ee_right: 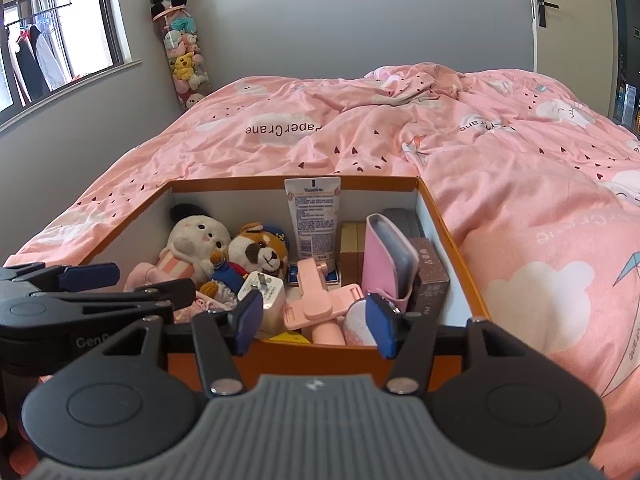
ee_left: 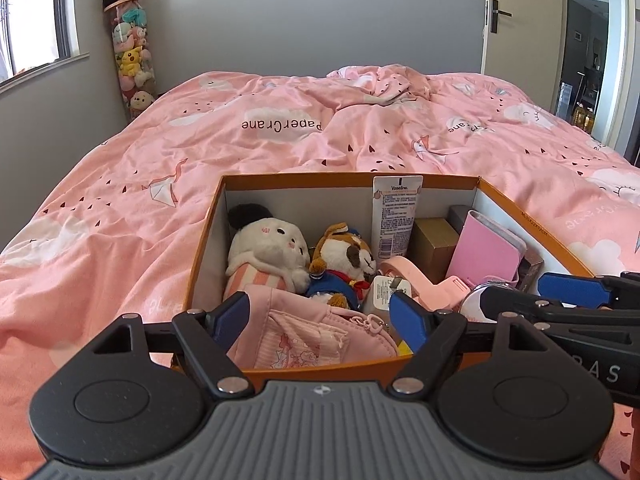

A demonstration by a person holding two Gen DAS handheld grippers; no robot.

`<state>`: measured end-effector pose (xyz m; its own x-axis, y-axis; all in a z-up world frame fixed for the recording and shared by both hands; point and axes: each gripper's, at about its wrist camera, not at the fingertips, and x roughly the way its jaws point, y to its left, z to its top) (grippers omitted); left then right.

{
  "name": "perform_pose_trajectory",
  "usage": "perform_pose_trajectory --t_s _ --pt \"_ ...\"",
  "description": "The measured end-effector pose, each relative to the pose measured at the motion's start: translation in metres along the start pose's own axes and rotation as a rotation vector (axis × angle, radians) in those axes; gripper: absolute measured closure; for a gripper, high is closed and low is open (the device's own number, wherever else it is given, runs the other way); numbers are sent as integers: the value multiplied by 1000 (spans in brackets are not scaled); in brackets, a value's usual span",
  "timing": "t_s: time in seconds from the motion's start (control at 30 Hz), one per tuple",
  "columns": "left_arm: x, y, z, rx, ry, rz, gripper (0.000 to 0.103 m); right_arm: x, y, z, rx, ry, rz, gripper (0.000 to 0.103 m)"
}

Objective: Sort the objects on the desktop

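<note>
Right now my left gripper (ee_left: 320, 316) hangs over the near left part of the orange box (ee_left: 320, 374), released, its blue pads apart above a pink pouch (ee_left: 316, 336) without pressing it. My right gripper (ee_right: 316, 322) sits beside it at the near right, also released, with nothing pinched between its pads; a white charger (ee_right: 262, 296), a pink clip holder (ee_right: 320, 300) and a round white case (ee_right: 356, 322) lie just past them. Farther in, a white plush (ee_left: 266, 250) and a brown-and-white dog plush (ee_left: 342, 266) rest at the left, a pink wallet (ee_right: 386, 260) and small cartons at the right. A Vaseline tube (ee_left: 394, 216) stands against the far wall. The box sits on the bed (ee_left: 280, 136), which stretches away under a pink quilt.
</note>
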<state>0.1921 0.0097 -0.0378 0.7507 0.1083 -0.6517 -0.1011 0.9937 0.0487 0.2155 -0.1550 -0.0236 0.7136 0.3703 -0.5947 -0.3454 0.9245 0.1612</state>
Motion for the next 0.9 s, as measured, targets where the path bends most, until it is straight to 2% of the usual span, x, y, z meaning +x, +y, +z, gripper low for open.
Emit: perform_pose_trajectory --t_s 0.9 --pt "1 0 -2 10 -3 -10 11 1 -3 -3 5 5 11 43"
